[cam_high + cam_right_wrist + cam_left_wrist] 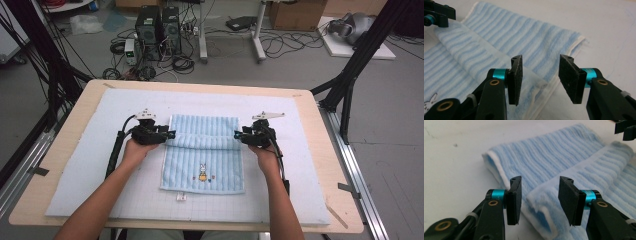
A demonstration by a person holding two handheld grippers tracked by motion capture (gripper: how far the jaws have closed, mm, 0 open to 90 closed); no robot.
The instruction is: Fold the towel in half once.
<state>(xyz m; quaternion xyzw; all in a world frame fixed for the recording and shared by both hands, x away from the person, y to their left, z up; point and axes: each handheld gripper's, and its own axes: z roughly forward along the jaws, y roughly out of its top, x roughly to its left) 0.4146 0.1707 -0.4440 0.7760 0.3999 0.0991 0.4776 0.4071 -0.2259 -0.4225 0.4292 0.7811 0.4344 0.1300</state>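
Terrycloth, soft, light and floppy: your pale-blue ribbed towel with the little rabbit motif (pixel 202 152) lies on the white foam mat (pixel 90 165), far edge folded over, so with left gripper (pixel 170 134) and right gripper (pixel 238 134) both gaping wide, pinch that fold's thick corners.

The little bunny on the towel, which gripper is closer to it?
Right, though only slightly. The bunny sits below the fold, a bit right of the towel's middle. The right gripper is at the right end of the fold, the left gripper at the left end.
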